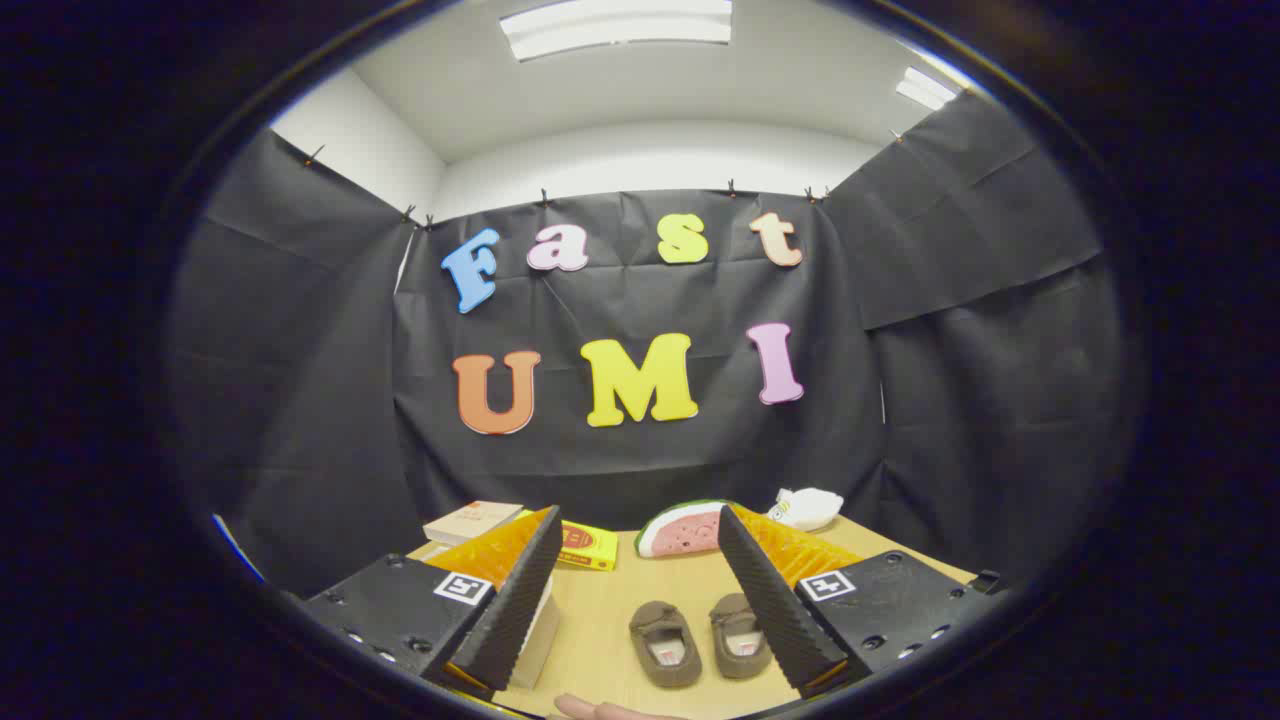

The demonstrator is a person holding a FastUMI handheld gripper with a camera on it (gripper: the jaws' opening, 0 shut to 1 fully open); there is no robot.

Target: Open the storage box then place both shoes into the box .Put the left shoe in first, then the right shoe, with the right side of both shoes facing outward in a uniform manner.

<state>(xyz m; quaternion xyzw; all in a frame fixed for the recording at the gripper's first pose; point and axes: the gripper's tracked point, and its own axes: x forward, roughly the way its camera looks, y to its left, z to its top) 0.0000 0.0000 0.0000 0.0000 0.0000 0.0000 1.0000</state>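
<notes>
1. Gripper view, lower centre of the frame: the gripper [640,570] has its two fingers spread wide apart, grasping nothing, and it hangs above the wooden table [600,600].
2. Between the fingers, low in the frame, two small brown shoes lie side by side on the table: the left-hand shoe [665,643] and the right-hand shoe [739,636]. Their openings face up and they sit close together, barely apart.
3. Just inside the left finger, at lower left of the frame, a pale boxy edge [535,640] shows; it may be the storage box, but I cannot tell, nor whether it is open.
4. Beyond the fingertips, mid-frame: a tan box [470,520], a yellow box [585,545], a watermelon slice toy [680,528] and a white soft toy [808,508].
5. At the very bottom edge a fingertip [590,708] of a person's hand peeks in.
6. Risks, as I judge them: the shoes lie so close that closing on one could drag the other; which shoe is the left one is hard to read here, so the order or the facing could come out wrong; reaching for a shoe before the box is opened would break the sequence.
</notes>
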